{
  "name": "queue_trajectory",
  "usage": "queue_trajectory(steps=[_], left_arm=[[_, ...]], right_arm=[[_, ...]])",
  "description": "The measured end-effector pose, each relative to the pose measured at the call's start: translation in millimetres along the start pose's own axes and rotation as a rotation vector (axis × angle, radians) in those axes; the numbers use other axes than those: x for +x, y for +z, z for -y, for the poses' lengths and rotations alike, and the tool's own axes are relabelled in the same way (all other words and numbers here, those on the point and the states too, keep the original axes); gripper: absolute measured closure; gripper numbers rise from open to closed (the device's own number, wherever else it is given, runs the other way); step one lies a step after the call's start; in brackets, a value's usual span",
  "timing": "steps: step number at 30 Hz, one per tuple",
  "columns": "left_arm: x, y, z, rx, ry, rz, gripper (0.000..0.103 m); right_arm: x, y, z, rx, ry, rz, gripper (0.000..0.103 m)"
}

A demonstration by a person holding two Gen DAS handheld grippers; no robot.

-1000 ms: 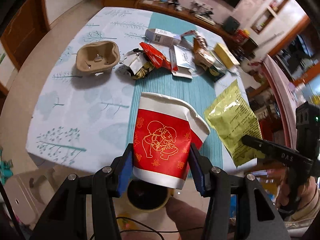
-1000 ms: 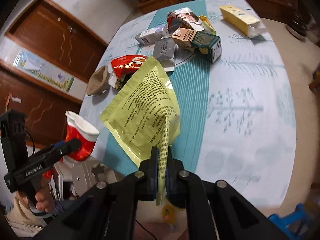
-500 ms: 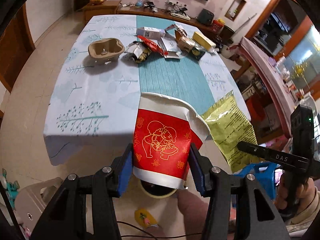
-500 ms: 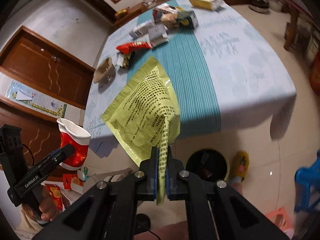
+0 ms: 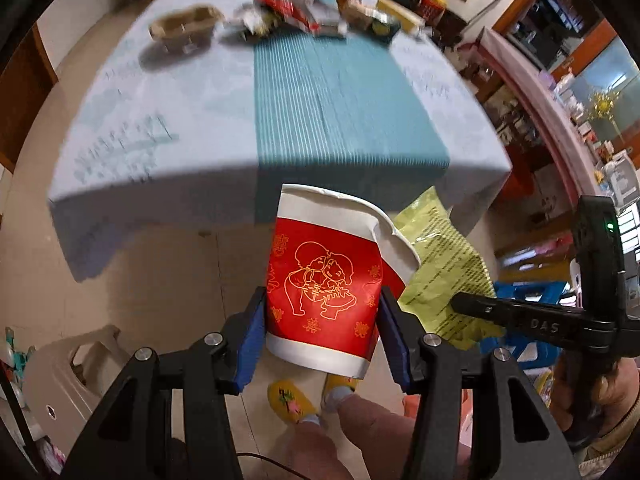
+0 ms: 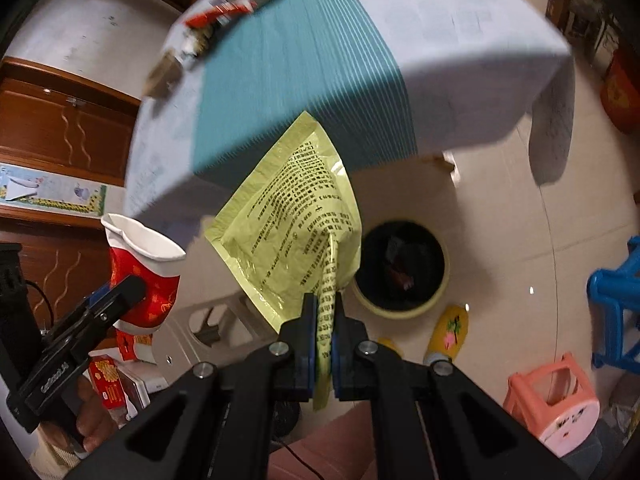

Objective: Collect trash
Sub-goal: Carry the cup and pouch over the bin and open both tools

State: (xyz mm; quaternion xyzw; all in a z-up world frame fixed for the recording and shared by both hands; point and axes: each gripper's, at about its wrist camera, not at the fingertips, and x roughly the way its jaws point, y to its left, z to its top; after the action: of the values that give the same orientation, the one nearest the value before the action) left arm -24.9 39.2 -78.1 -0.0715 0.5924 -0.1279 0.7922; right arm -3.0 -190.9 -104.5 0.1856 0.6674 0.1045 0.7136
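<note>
My left gripper (image 5: 322, 332) is shut on a red and white paper cup (image 5: 326, 280) with a dented rim, held above the floor in front of the table. My right gripper (image 6: 324, 334) is shut on a corner of a yellow-green printed wrapper (image 6: 288, 224), which hangs over the floor. A round bin (image 6: 400, 268) with a dark liner and some trash inside stands on the floor just right of the wrapper. In the left wrist view the wrapper (image 5: 440, 268) and the right gripper (image 5: 460, 304) show at the right. In the right wrist view the cup (image 6: 140, 268) shows at the left.
The table (image 5: 200, 100) with a light cloth and teal runner holds several wrappers and cartons (image 5: 320, 16) and a brown pulp tray (image 5: 184, 28) at its far end. A beige stool (image 6: 208, 332), a pink stool (image 6: 552, 400), a blue stool (image 6: 616, 300) and the person's yellow slippers (image 6: 448, 332) are on the floor.
Both grippers have drawn back from the table and sunk, carrying the cup and the wrapper. The table now lies farther off, and the bin has come into the right wrist view.
</note>
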Motion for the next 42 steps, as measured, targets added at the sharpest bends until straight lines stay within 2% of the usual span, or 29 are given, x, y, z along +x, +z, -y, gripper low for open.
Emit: queue_trajectory(steps=[5,12,17,23,26,28,30,31,34,42], left_arm=[[70.0,-20.2,2.7,-0.003,0.017,-0.091,0.052],[183.3,-45.4,-3.5,-0.019,0.073,-0.178,0.052],[266.6,-57.1,-12.2,-0.031,0.116,-0.228,0.051],[332.2,-64.0,-17.0,-0.032,0.158,-0.267,0.051],[349.3,-67.1,-16.1,-0.021,0.174,-0.282,0.05],[361.6,-68.4,-20.9,-0.022,0.176,-0.307,0.047],[366.9,-68.8,-20.5,-0.03,0.177,-0.306,0.033],[364.0,-68.3,-21.3,-0.034,0.178,-0.297,0.031],[361.7,-70.0,-19.6,-0.031,0.188,-0.287,0.024],[332.9,-67.6,-12.2,-0.017,0.226,-0.251,0.023]], right_arm=[[60.9,-9.5,36.6,0.076,-0.024,-0.097,0.098],[179.0,-14.8,103.5,0.193,-0.092,-0.235,0.097],[249.5,-18.5,144.0,0.262,-0.135,-0.301,0.097],[307.8,-23.0,176.2,0.296,-0.165,-0.354,0.094],[323.2,-23.8,183.7,0.291,-0.178,-0.362,0.091],[326.6,-21.6,183.7,0.28,-0.181,-0.359,0.082],[328.7,-21.0,184.5,0.265,-0.191,-0.341,0.061],[327.7,-18.8,183.1,0.261,-0.196,-0.328,0.059],[328.5,-17.7,179.9,0.235,-0.206,-0.32,0.058],[308.1,-14.2,157.7,0.109,-0.254,-0.268,0.058]])
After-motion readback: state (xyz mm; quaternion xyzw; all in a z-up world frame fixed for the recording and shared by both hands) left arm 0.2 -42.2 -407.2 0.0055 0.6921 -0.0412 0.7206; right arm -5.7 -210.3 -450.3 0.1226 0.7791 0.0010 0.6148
